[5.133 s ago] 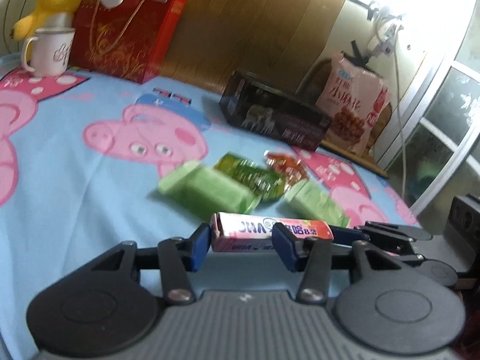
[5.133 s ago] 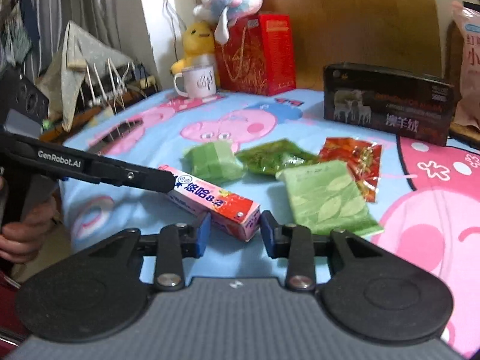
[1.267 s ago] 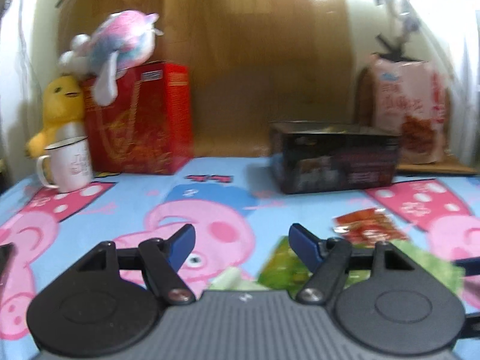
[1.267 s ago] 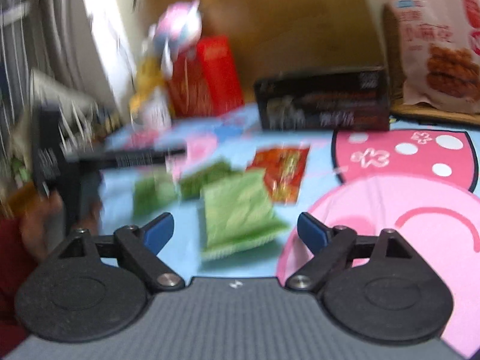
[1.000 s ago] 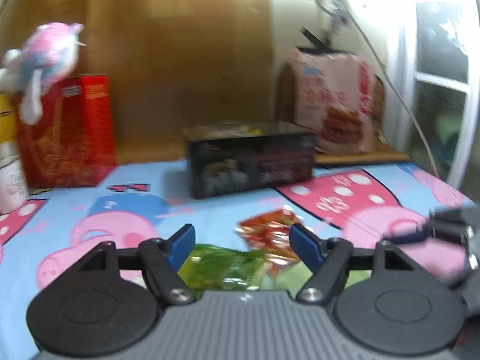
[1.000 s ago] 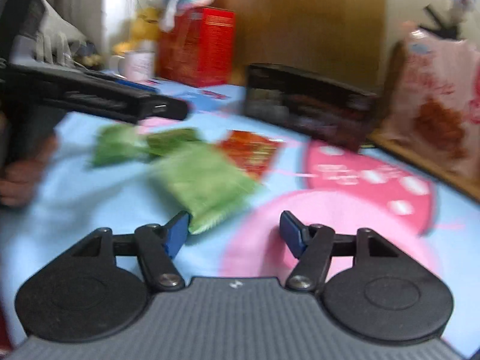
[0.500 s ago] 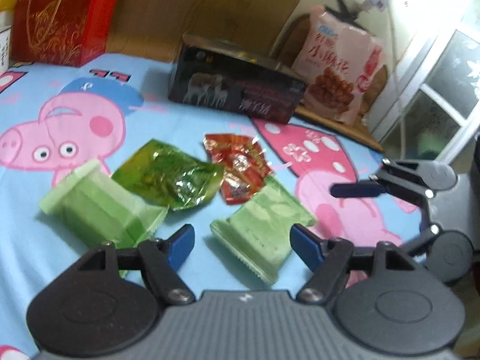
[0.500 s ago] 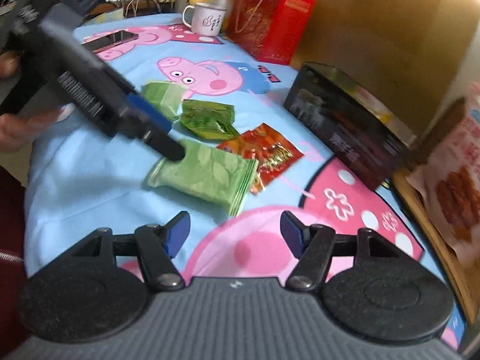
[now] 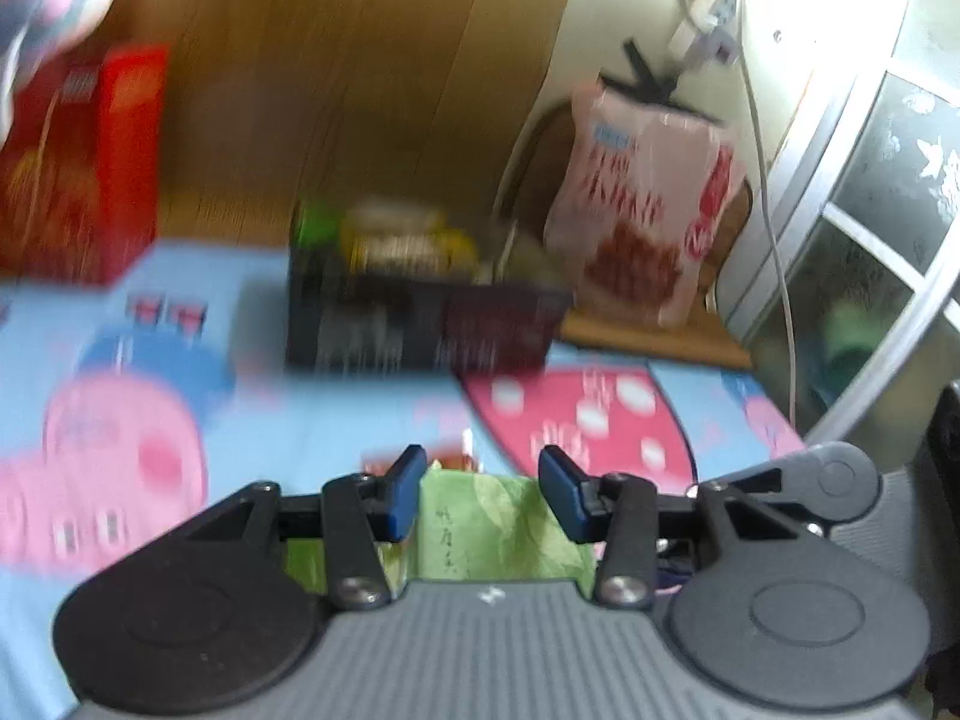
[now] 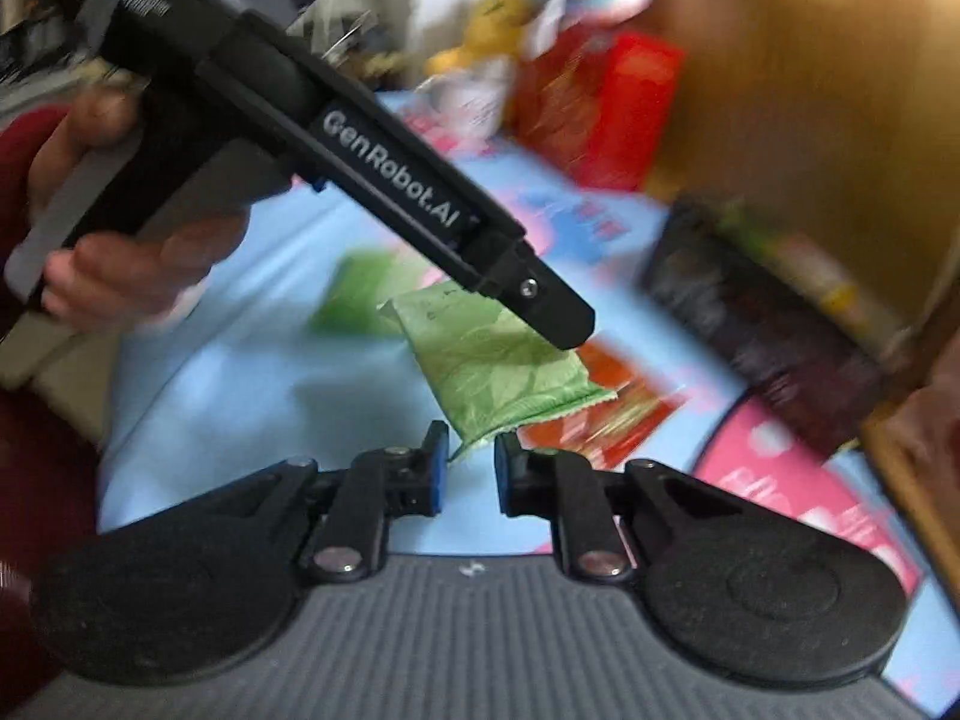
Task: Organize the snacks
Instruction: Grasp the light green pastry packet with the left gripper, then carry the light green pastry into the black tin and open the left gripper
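A light green leaf-print snack packet is held up off the blue cartoon cloth. My left gripper has its jaws on either side of the packet's width. My right gripper has its jaws narrowed around the packet's near corner. A red snack packet lies under it, and another green packet lies further left. The dark open box with snacks inside stands at the back.
A red gift bag stands back left with plush toys above it. A pink snack bag leans on a chair back right. A window and cable are at the right. The person's hand holds the left gripper's handle.
Both grippers have closed in on the light green packet, which has come up off the cloth between them. Both views are blurred by motion. The long candy box held earlier is out of view.
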A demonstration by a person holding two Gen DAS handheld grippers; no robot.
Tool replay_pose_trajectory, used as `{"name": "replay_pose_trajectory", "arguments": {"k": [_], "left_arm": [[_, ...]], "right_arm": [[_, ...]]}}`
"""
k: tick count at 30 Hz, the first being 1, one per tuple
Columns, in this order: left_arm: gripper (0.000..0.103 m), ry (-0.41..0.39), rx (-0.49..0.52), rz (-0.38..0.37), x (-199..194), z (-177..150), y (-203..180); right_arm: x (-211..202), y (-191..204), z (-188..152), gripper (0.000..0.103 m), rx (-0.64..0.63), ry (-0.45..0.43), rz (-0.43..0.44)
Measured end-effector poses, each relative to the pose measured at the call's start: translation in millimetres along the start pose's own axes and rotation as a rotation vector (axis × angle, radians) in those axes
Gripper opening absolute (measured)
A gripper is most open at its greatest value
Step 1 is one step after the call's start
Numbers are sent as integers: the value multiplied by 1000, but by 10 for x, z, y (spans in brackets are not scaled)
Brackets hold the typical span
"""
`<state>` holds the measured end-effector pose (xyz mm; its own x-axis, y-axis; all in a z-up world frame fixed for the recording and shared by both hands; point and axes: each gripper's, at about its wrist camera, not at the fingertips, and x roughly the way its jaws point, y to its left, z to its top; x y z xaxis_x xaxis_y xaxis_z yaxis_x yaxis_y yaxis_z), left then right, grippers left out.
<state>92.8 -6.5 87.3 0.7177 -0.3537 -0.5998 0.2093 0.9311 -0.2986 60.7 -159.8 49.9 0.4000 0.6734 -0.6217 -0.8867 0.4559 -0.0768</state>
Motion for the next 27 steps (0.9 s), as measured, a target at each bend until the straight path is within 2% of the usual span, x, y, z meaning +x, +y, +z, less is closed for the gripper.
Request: {"name": "replay_pose_trajectory", "arguments": {"k": [5,10,13,17,22,25,27], "left_arm": [[42,-74,35,-40,238,698,-40],[46,-137,85,25,699,1154,-14],[56,-135,93,67,991,1238,93],[56,-111,56,117,1066,1169,318],[57,-111,-23,99,597,894,675],[58,-86,-45,113,270,596,852],[60,-61,-67,144,55,339,949]], "right_arm": [[-36,-403,284,19,27,-80,-128],[158,-949,581,19,98,-108,-224],[394,-1230,656,21,146,-90,-264],[630,-1398,639,23,184,-64,-298],[404,-1324,519,25,218,-109,-276],[241,-1152,363,27,254,-105,-203],[194,-982,226,27,299,-94,-122]]}}
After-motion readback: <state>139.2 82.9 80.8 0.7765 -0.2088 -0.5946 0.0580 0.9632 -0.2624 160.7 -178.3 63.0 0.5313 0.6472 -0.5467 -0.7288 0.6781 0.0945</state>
